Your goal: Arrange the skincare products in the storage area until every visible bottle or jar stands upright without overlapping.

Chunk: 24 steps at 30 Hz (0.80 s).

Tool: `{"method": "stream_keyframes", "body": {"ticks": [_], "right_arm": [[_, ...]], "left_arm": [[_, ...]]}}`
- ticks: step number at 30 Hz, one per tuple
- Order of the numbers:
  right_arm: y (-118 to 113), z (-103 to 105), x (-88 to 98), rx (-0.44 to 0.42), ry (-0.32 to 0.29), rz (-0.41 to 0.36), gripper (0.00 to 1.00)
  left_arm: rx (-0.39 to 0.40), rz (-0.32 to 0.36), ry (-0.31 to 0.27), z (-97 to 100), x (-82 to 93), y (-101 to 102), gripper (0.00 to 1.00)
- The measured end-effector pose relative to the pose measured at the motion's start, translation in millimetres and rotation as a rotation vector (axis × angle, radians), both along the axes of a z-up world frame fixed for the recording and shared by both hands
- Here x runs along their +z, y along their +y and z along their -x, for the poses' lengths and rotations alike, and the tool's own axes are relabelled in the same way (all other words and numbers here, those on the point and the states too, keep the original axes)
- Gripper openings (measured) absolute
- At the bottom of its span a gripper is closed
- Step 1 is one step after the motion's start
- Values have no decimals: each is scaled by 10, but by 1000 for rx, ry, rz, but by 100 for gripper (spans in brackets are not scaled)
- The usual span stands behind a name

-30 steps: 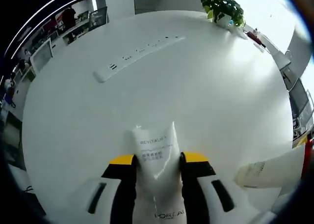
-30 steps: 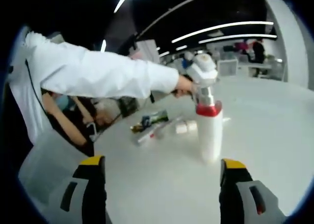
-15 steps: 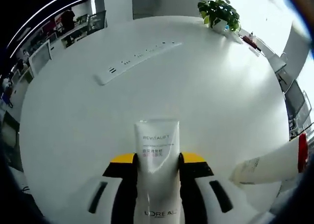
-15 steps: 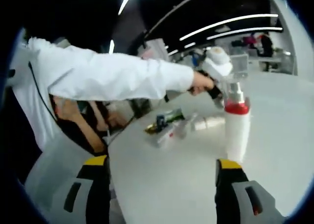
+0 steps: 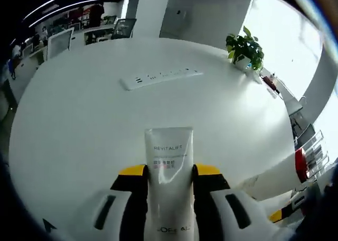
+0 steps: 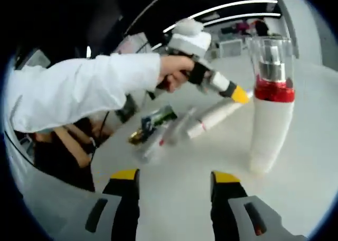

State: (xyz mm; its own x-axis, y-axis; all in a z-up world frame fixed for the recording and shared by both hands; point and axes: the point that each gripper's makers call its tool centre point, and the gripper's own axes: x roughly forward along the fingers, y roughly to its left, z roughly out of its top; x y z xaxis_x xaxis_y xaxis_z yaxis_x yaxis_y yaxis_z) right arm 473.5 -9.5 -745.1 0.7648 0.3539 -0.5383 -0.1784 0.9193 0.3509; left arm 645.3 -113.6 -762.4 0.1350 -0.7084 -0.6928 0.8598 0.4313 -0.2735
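Two yellow-tipped jaws of the left gripper (image 5: 168, 172) pinch a white, smooth plastic tube (image 5: 168, 167) at 6 o'clock in the left gripper view; its flat crimped end points to 12 o'clock, and it reads "REVITALIFT", with partly hidden lettering lower down. Behind it, on the round white table (image 5: 95, 109), a long white power strip (image 5: 158, 77) lies at 12 o'clock and a potted green plant (image 5: 245, 48) stands at 1 o'clock. At 4 o'clock a white bottle with a red collar (image 5: 280, 172) leans across the view.

In the right gripper view, the right gripper (image 6: 174, 180) is spread with nothing between its jaws. A white-sleeved hand (image 6: 174, 74) at 12 o'clock grips the left gripper's handle. Several tubes (image 6: 174, 126) lie flat at centre. At 3 o'clock the white bottle with a red collar stands upright under a clear cap, its label unreadable.
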Motion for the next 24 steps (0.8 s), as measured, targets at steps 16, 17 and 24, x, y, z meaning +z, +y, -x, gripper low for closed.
{"method": "stream_keyframes", "body": {"ticks": [16,17,24], "right_arm": [[86,-478,-146,-129,0,42,38],[99,-529,-153,-128,-2,47,38],[182,-685,-185,-116,-8,95,35]], "left_arm": [[210,247,137,23,112,351,29],[221,266,145,29,133,377,29],[292,359,173,41,245,536,29]]}}
